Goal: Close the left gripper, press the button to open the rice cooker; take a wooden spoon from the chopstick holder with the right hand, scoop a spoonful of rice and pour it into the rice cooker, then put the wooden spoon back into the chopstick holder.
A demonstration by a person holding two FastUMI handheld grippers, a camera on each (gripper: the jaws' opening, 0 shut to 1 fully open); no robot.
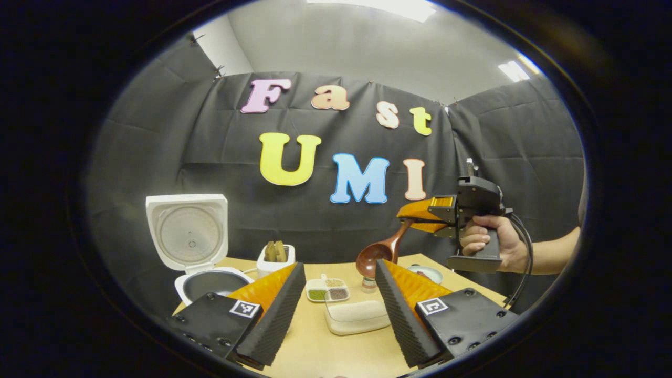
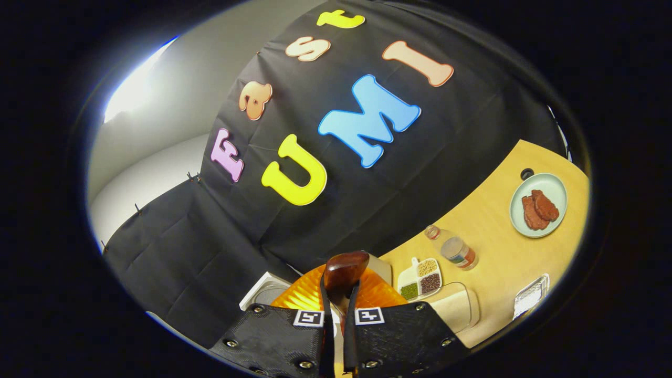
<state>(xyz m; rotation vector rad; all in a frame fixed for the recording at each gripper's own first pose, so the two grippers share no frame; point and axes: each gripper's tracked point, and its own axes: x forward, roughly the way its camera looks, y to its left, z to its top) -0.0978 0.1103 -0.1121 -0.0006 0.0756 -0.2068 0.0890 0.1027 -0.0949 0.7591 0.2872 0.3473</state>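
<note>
In the left gripper view, a white rice cooker (image 1: 202,273) sits at the far left of the tan wooden table (image 1: 325,352). Its square lid (image 1: 188,231) stands straight up, with a round metal plate inside, and the dark round pot is open below. Just right of it is a small white chopstick holder (image 1: 274,261) with brown wooden pieces poking out. Next comes a little white tray (image 1: 328,290) with four pockets of green, tan and dark bits, maybe beans. In front of that is a clear box of white rice (image 1: 357,316). The left gripper (image 1: 338,310) has its two bumpy, ridged fingers spread wide apart, holding nothing.

Farther right, up in the air, a hand (image 1: 491,239) holds the right gripper (image 1: 420,215). It is pinched on the handle of the shiny, round wooden spoon (image 1: 379,254), whose bowl hangs down above the table. In the right gripper view, the fingers (image 2: 320,336) squeeze the handle tight. A pale round plate (image 2: 541,206) with brown meat sits at the far right.
</note>
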